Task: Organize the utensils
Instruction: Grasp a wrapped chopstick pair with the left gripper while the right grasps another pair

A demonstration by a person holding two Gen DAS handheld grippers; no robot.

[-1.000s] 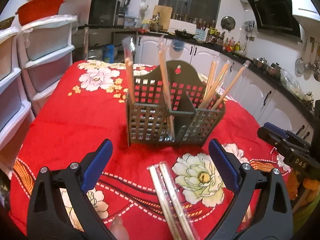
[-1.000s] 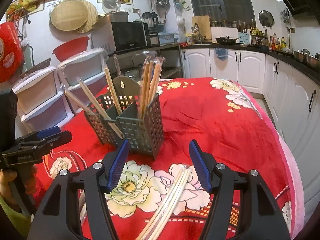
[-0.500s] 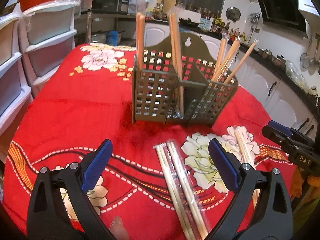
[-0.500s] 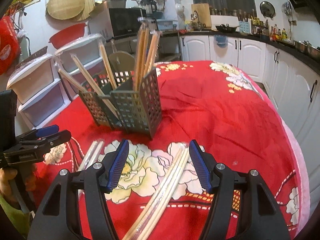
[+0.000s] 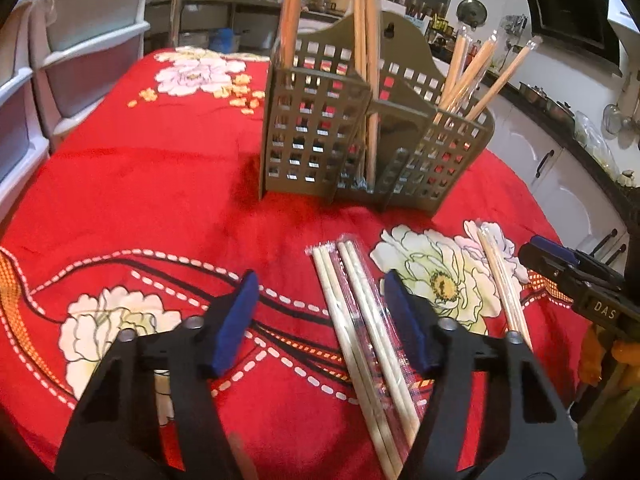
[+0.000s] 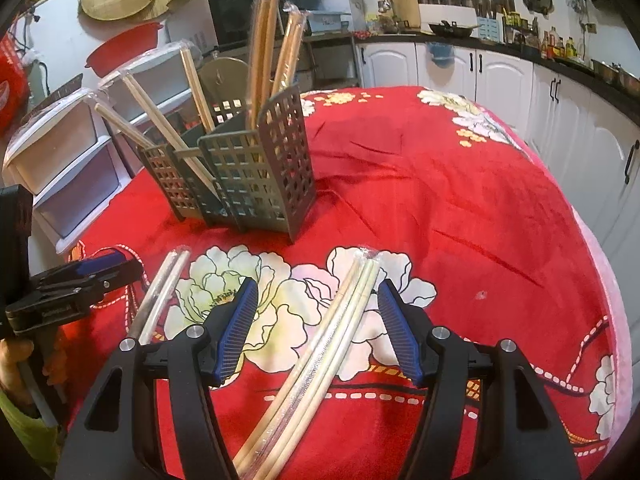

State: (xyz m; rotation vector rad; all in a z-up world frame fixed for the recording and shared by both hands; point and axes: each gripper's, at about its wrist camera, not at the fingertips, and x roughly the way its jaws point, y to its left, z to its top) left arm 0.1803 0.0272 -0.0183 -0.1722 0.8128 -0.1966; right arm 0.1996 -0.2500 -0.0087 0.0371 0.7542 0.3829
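**Both tongs lowered over wrapped chopsticks on the counter**

The counter [image 5: 140,184] carries a red flowered cloth. A grey-green perforated utensil holder [image 5: 360,136] stands upright on it, well beyond both tongs. Several wrapped chopsticks stand in its compartments, some near vertical and some leaning outward.

Left tongs [image 5: 320,312]: the blue pads stand apart. The jaws have just been closing from a wider spread. A wrapped chopstick bundle [image 5: 360,320] lies flat on the cloth, running between the jaws and close beside the right-hand pad. The left-hand pad is clearly clear of it. Whether the right-hand pad touches the wrapper cannot be told. The bundle rests on the cloth and is not lifted.

Right tongs [image 6: 316,320]: the blue pads stand apart, spread to about the same width. A second wrapped bundle [image 6: 332,332] lies flat on the cloth between them, angled toward the right-hand pad. Neither pad presses on it.

In the right wrist view, the left tongs appear at the left edge, with the first bundle just beside them. In the left wrist view, the right tongs appear at the right edge, near the second bundle.
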